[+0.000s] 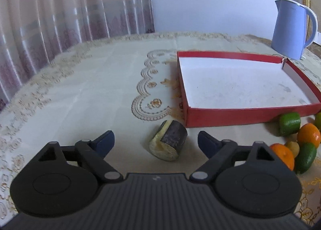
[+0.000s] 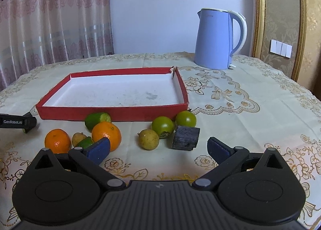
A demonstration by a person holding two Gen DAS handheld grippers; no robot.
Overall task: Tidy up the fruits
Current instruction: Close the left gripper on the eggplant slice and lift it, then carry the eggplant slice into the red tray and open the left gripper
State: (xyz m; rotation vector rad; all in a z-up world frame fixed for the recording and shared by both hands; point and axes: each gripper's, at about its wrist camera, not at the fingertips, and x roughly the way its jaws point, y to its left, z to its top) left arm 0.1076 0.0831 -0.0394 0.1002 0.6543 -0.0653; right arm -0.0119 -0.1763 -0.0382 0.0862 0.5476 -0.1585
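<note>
A shallow red box (image 2: 112, 113) with a white floor stands on the table; it also shows in the left wrist view (image 1: 230, 116). In front of it lie two oranges (image 2: 106, 134) (image 2: 57, 140), green cucumber pieces (image 2: 97, 119), two green tomatoes (image 2: 162, 126) (image 2: 186, 119), small tan fruits (image 2: 148, 139) and a dark chunk (image 2: 185, 137). My right gripper (image 2: 158, 148) is open and empty just before them. My left gripper (image 1: 156, 142) is open around a dark-skinned, pale-fleshed chunk (image 1: 169, 143), not touching it. The left gripper's tip shows in the right wrist view (image 2: 19, 122).
A blue electric kettle (image 2: 216, 39) stands at the back right of the table, also in the left wrist view (image 1: 291, 29). An embroidered cream tablecloth (image 2: 250, 121) covers the table. Curtains hang behind at the left; a gold frame and wall switches are at the right.
</note>
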